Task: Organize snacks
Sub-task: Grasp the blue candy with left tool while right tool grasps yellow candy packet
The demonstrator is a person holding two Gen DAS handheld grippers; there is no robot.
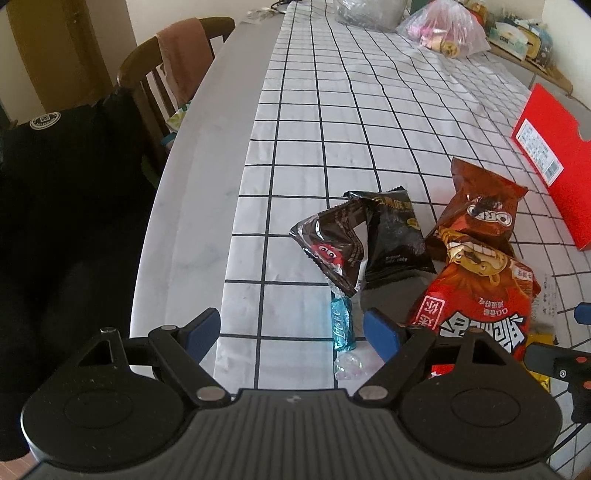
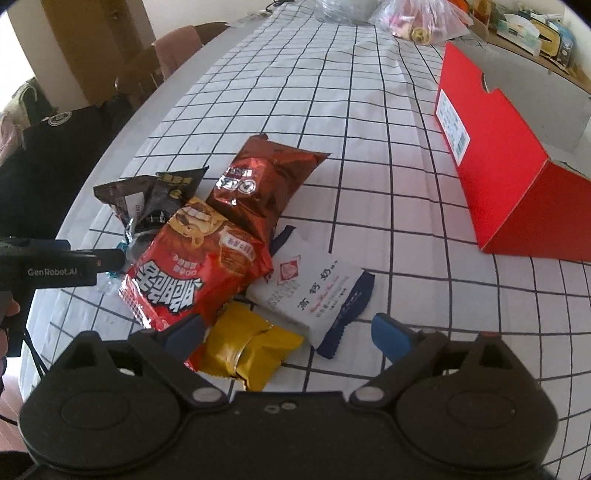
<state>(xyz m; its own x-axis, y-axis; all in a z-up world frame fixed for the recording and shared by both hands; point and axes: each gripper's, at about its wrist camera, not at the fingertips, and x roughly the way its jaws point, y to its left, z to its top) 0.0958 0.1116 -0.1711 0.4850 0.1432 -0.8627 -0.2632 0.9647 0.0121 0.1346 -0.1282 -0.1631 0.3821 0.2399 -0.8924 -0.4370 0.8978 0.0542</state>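
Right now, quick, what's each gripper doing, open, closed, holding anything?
Left gripper: open, empty, blue candy between its fingers.
Right gripper: open, empty, above the yellow packet.

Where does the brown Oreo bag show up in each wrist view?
Left wrist: brown Oreo bag sits right of centre, behind the big red snack bag.
Right wrist: Oreo bag lies near centre, again behind the red snack bag.
Shared landmark: the red box, to the right in both.

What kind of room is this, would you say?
Probably a home dining area: a long table under a white grid-patterned tablecloth, wooden chairs draped with clothes, and cluttered household shelves behind.
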